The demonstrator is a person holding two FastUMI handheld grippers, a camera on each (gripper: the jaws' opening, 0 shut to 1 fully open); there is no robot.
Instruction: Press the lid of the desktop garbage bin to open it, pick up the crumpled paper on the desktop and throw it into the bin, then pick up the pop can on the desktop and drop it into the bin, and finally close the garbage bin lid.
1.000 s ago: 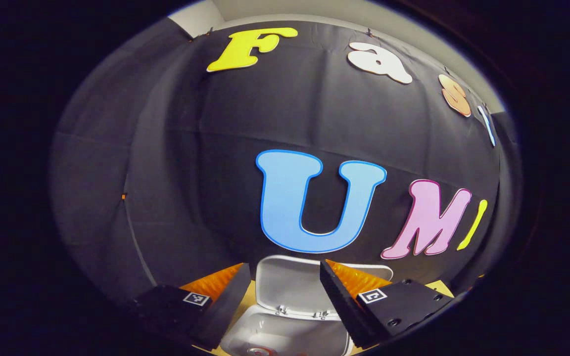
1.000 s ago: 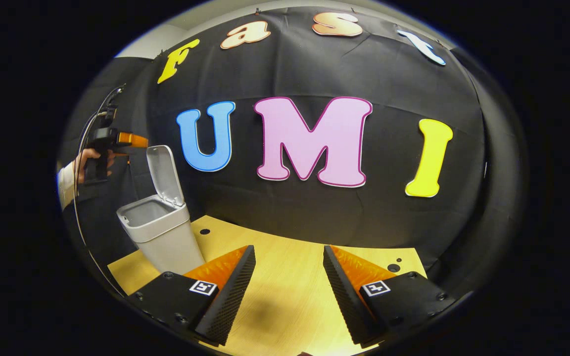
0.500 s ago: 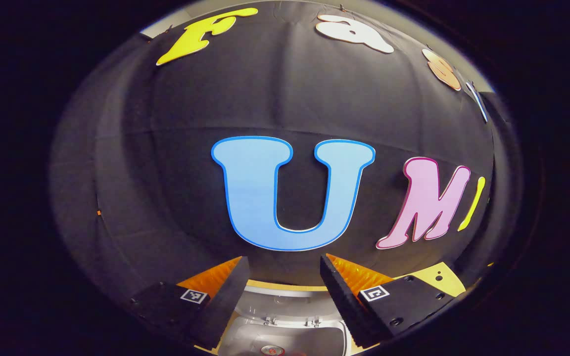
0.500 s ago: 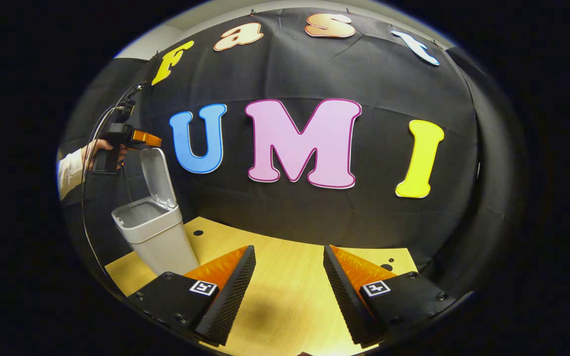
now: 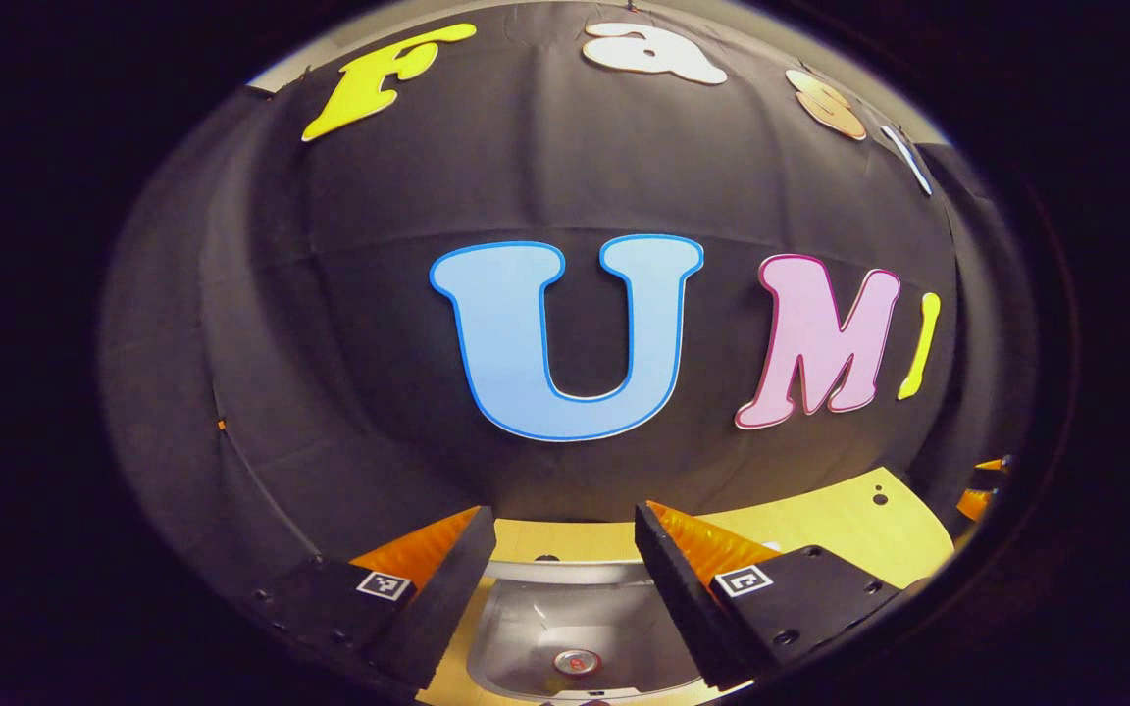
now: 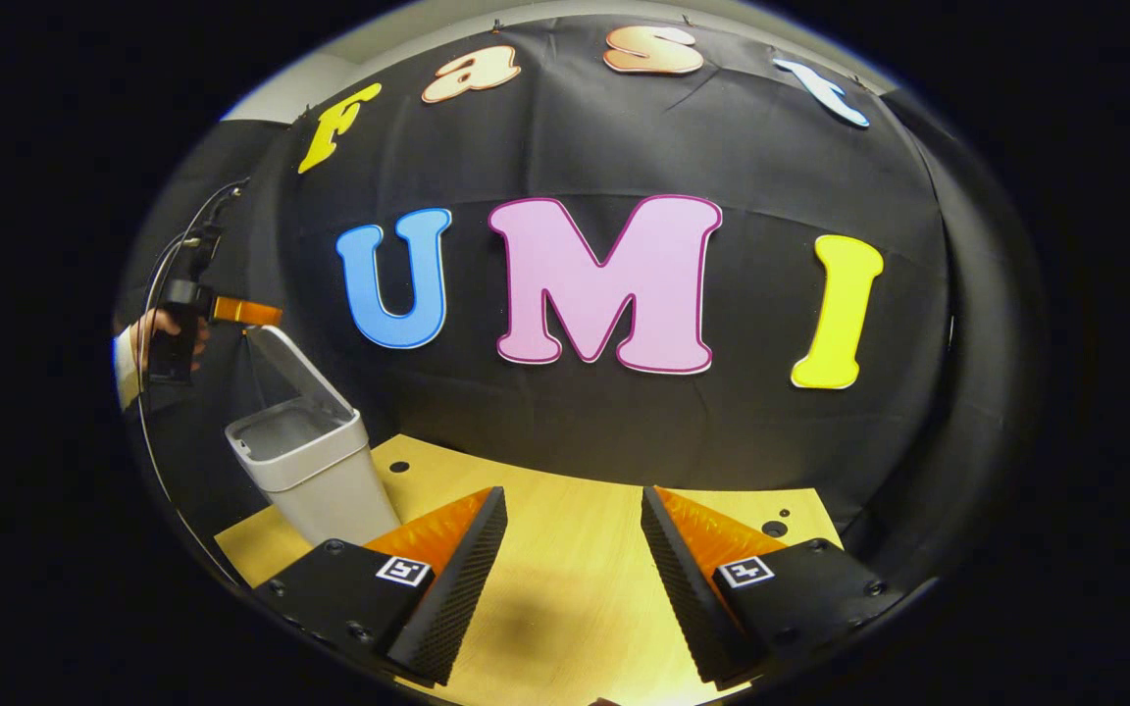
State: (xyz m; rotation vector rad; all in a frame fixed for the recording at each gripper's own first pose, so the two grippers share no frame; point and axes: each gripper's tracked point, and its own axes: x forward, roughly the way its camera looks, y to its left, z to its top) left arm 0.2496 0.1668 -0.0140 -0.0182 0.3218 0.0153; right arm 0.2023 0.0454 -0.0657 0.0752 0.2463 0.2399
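The grey desktop bin (image 6: pixel 315 480) stands at the table's left end, its lid (image 6: pixel 295 368) tilted about halfway down over the opening. My left gripper (image 6: pixel 246 312), held by a hand, sits right at the lid's raised edge. In the left gripper view, the left gripper (image 5: pixel 560 588) is open, with the bin's grey hollow (image 5: pixel 526 637) below it. A round red-centred thing (image 5: pixel 575 663) lies in that hollow; it looks like a can's top. My right gripper (image 6: pixel 570 579) hangs open over the wooden table, nothing between its fingers.
The light wooden table (image 6: pixel 575 510) runs to the black cloth wall behind, with a few small holes in it. A cable (image 6: pixel 158 294) trails from the left gripper. The table (image 5: pixel 820 520) also stretches to the right of the bin.
The lid has swung from upright to about halfway down. My left gripper has dropped and come over the lid's edge. The right gripper has stayed put.
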